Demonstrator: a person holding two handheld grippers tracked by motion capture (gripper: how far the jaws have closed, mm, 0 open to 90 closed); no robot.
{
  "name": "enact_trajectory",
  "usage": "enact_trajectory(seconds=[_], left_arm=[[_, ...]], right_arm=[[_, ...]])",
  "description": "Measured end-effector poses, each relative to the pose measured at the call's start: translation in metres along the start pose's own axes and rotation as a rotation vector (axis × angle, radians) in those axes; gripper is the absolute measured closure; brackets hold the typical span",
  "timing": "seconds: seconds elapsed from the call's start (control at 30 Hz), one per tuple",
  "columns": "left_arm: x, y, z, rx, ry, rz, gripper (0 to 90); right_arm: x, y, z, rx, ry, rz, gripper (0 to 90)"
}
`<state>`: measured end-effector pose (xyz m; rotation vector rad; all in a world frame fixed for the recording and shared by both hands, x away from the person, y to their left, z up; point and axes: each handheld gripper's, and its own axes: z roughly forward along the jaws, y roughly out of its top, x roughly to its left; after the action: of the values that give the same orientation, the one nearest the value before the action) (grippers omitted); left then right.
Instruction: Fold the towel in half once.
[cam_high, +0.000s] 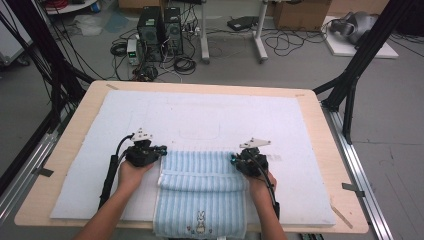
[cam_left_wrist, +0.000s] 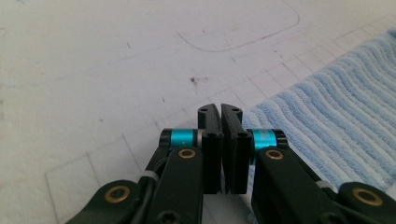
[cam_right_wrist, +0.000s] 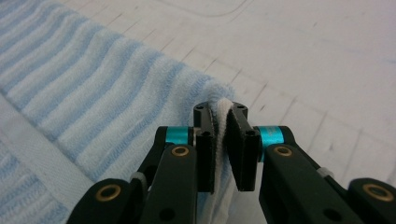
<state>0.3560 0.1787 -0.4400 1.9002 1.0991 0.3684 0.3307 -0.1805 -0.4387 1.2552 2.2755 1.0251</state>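
The striped towel (cam_high: 200, 192) looks soft and limp; right gripper (cam_right_wrist: 220, 122) jaws pinch its corner, left gripper (cam_left_wrist: 221, 122) jaws sit closed at the corner, hold unclear.

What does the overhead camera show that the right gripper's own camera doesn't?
High view alone: the person's hands, both grippers at the towel's far corners, a rabbit motif on its near edge, computers on the floor. Right gripper view alone: the right gripper pinching a white fold of towel between its jaws. Both: the striped blue towel on the white mat.
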Motion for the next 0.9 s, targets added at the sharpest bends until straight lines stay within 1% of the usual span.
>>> enact_trajectory(seconds=[0.07, 0.1, 0.13, 0.17, 0.23, 0.27, 0.3, 0.33, 0.37, 0.4, 0.43, 0.47, 0.57, 0.63, 0.73, 0.83, 0.87, 0.9], left_arm=[[0.003, 0.008, 0.002, -0.025, 0.008, -0.013, 86.6], [0.005, 0.013, 0.003, -0.035, 0.009, -0.012, 86.6], [0.006, 0.017, 0.004, -0.052, 0.013, -0.010, 86.6], [0.008, 0.020, 0.005, -0.071, 0.015, -0.017, 86.6], [0.011, 0.026, 0.008, -0.068, 0.024, -0.009, 86.6], [0.013, 0.030, 0.009, -0.075, 0.026, 0.001, 86.6], [0.015, 0.032, 0.010, -0.094, 0.029, -0.001, 86.6], [0.018, 0.035, 0.011, -0.086, 0.022, -0.005, 86.6], [0.020, 0.038, 0.012, -0.087, 0.022, -0.003, 86.6], [0.022, 0.040, 0.012, -0.103, 0.022, -0.003, 86.6], [0.024, 0.043, 0.014, -0.102, 0.023, -0.002, 86.6], [0.026, 0.046, 0.014, -0.116, 0.025, 0.007, 86.6], [0.032, 0.054, 0.017, -0.114, 0.036, -0.003, 86.6], [0.036, 0.055, 0.018, -0.135, 0.037, -0.010, 86.5], [0.038, 0.052, 0.023, -0.116, 0.025, -0.018, 86.2], [0.039, 0.049, 0.027, -0.095, 0.017, -0.006, 85.2], [0.039, 0.049, 0.028, -0.096, 0.020, -0.017, 81.5], [0.040, 0.049, 0.028, -0.087, 0.021, -0.037, 71.8]], right_arm=[[-0.004, 0.006, 0.003, -0.010, -0.015, 0.004, 82.4], [-0.007, 0.009, 0.005, -0.020, -0.017, 0.008, 82.4], [-0.009, 0.012, 0.006, -0.026, -0.022, 0.015, 82.4], [-0.011, 0.015, 0.007, -0.036, -0.024, 0.017, 82.4], [-0.014, 0.021, 0.009, -0.048, -0.034, 0.018, 82.4], [-0.014, 0.024, 0.009, -0.054, -0.038, 0.013, 82.4], [-0.015, 0.028, 0.010, -0.059, -0.044, 0.013, 82.4], [-0.017, 0.031, 0.011, -0.065, -0.049, 0.006, 82.4], [-0.019, 0.035, 0.013, -0.065, -0.054, 0.009, 82.4], [-0.021, 0.038, 0.014, -0.068, -0.061, 0.008, 82.5], [-0.022, 0.042, 0.016, -0.069, -0.069, 0.008, 82.5], [-0.023, 0.045, 0.018, -0.070, -0.078, 0.008, 82.6], [-0.026, 0.055, 0.024, -0.075, -0.105, 0.008, 84.1], [-0.029, 0.060, 0.027, -0.077, -0.120, 0.010, 84.1], [-0.030, 0.062, 0.032, -0.083, -0.136, 0.007, 84.4], [-0.031, 0.060, 0.037, -0.054, -0.138, 0.007, 83.9], [-0.031, 0.060, 0.039, -0.049, -0.139, 0.006, 80.4], [-0.031, 0.059, 0.040, -0.045, -0.142, 0.009, 73.5]])
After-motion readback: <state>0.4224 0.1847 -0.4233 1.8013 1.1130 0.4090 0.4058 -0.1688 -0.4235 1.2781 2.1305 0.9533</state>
